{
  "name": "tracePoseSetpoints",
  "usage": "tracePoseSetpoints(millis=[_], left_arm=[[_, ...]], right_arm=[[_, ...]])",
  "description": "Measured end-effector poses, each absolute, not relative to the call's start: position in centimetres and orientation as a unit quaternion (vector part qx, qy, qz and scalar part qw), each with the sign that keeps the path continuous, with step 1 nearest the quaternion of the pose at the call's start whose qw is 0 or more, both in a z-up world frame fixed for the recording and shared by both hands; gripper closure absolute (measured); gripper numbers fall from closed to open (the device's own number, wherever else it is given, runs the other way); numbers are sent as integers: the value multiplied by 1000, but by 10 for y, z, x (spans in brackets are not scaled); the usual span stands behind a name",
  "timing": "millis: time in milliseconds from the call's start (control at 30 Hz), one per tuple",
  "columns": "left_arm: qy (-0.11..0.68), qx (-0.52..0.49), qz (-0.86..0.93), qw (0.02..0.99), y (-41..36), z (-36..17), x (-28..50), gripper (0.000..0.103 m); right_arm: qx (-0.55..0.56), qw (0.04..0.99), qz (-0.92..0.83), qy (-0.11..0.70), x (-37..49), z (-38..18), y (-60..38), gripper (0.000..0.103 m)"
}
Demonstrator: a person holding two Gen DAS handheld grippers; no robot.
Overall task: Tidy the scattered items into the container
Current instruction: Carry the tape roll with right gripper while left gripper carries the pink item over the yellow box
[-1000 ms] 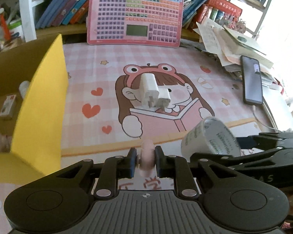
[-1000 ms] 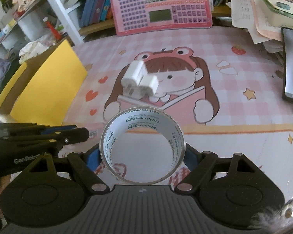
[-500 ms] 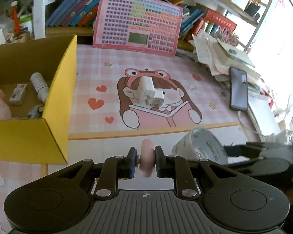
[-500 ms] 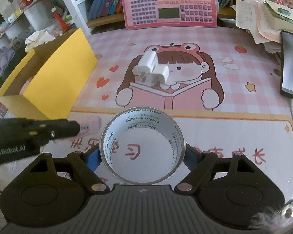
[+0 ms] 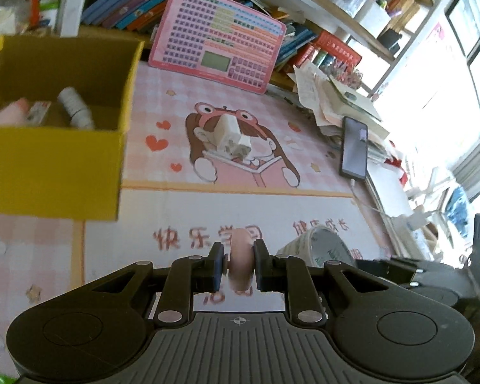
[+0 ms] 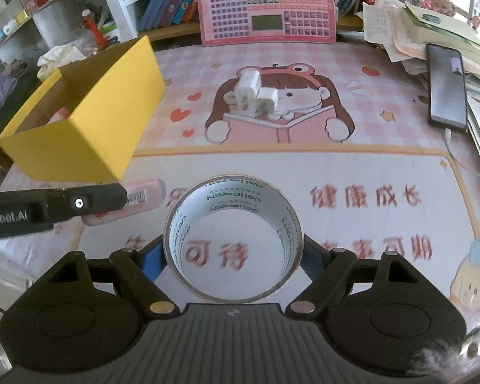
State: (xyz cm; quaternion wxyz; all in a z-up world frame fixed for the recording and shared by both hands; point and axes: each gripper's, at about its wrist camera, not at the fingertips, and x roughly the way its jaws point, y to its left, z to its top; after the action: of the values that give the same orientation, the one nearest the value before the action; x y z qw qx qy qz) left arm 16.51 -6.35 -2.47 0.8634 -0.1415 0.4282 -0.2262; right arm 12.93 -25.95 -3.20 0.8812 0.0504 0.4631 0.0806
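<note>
Two loads mid-carry: my left claw [image 5: 238, 267] pinches a pink eraser [image 5: 239, 259], right claw [image 6: 233, 256] clamps the tape [image 6: 233, 240]. Next: drop both into the box [image 6: 80, 140].

Both grippers loaded and tilted downward.

The left gripper [image 5: 238, 264] is clamped tight, its two dark pads [image 5: 217, 267] pressed against the flat sides of a slim pink item [image 5: 240, 257] standing upright between them. The right gripper [image 6: 233, 252] stands wide, its blue-lined fingers [image 6: 152, 257] bearing on opposite outer sides of a tape roll [image 6: 233, 211]; the left gripper lies to its left, ahead.
</note>
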Motion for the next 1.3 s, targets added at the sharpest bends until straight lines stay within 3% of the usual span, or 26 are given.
tracePoseSetpoints(millis=[567,1300], left_arm=[[425,-181,-216,860,40,-23,106,85],[386,-252,-156,873,144,-16,75,85]], right_arm=[[41,880,92,464,65,-32,-163,21],[-37,873,182,450,69,-22,-58,21]])
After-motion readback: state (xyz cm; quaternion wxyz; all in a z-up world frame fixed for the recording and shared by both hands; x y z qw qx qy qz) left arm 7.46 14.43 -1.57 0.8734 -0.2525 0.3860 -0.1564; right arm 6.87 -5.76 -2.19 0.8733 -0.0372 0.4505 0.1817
